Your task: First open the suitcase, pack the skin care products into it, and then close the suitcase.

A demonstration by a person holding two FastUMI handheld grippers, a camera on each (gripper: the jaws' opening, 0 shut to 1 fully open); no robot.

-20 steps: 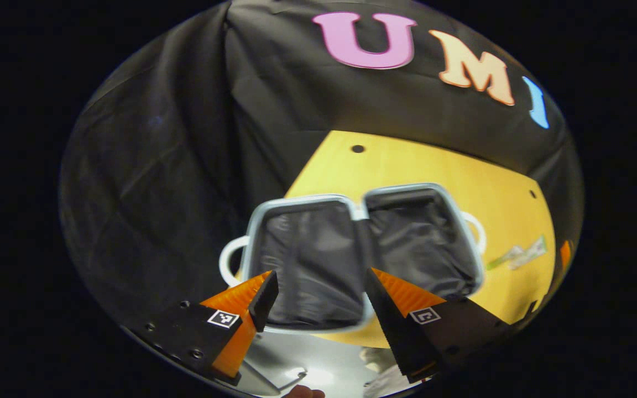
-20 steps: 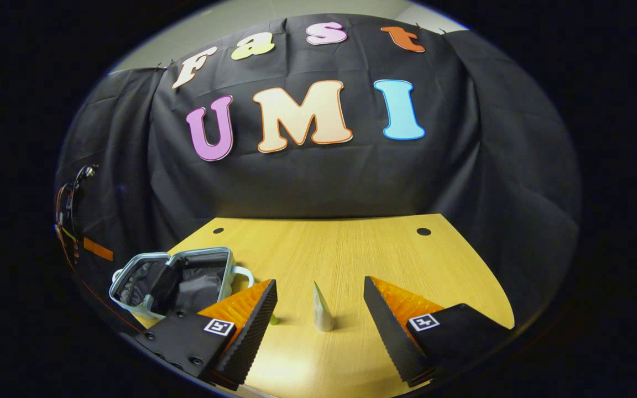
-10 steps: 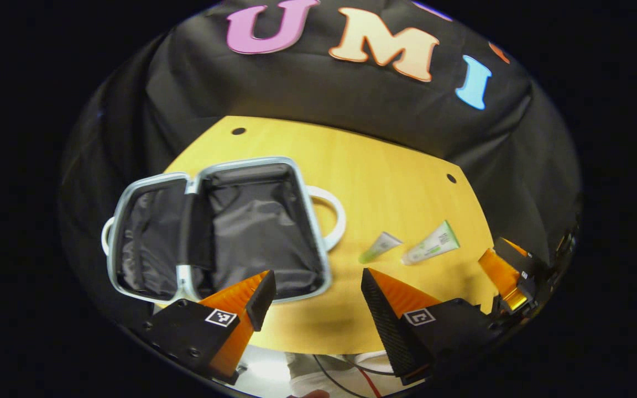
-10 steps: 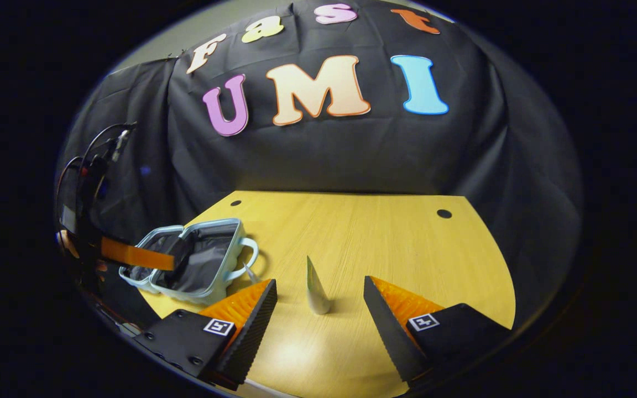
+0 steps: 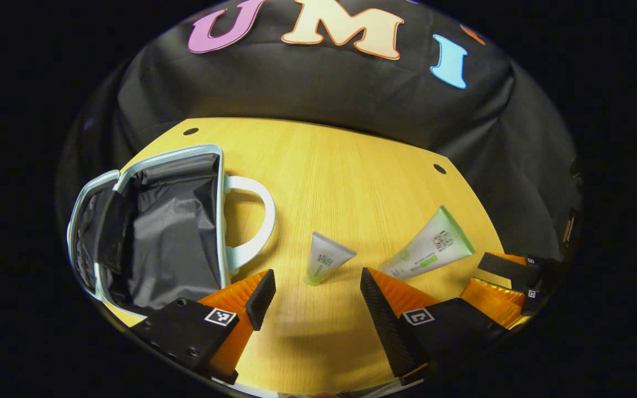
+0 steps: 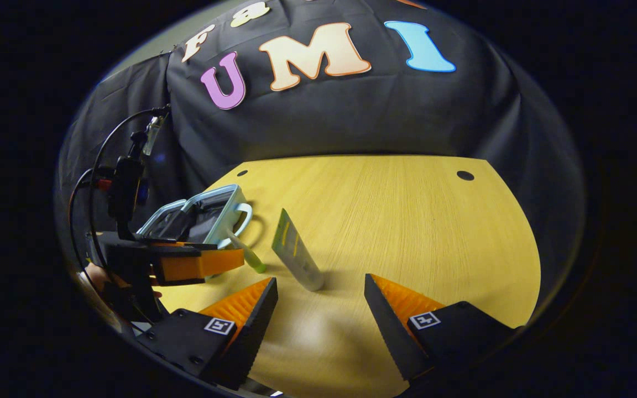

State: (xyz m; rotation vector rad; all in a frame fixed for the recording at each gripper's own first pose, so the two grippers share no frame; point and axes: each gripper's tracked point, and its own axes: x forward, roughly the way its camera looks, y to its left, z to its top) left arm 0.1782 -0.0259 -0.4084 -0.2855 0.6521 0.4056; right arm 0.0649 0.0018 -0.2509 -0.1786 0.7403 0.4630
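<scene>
In the left gripper view, the left tool's own body covers the near corner of the open suitcase [image 5: 152, 221], and the far half of the case bends away at the picture's edge. In the right gripper view, the left tool [image 6: 197, 264] hides part of the suitcase [image 6: 208, 213] and the small tube [image 6: 246, 255]. The print on the big tube [image 5: 429, 251] is too small to tell.

I've swung my left gripper [image 5: 312, 296] off the suitcase [image 5: 152, 232] toward the small tube [image 5: 325, 258]; my right gripper [image 6: 321, 315] neared the big tube [image 6: 296, 251].
</scene>
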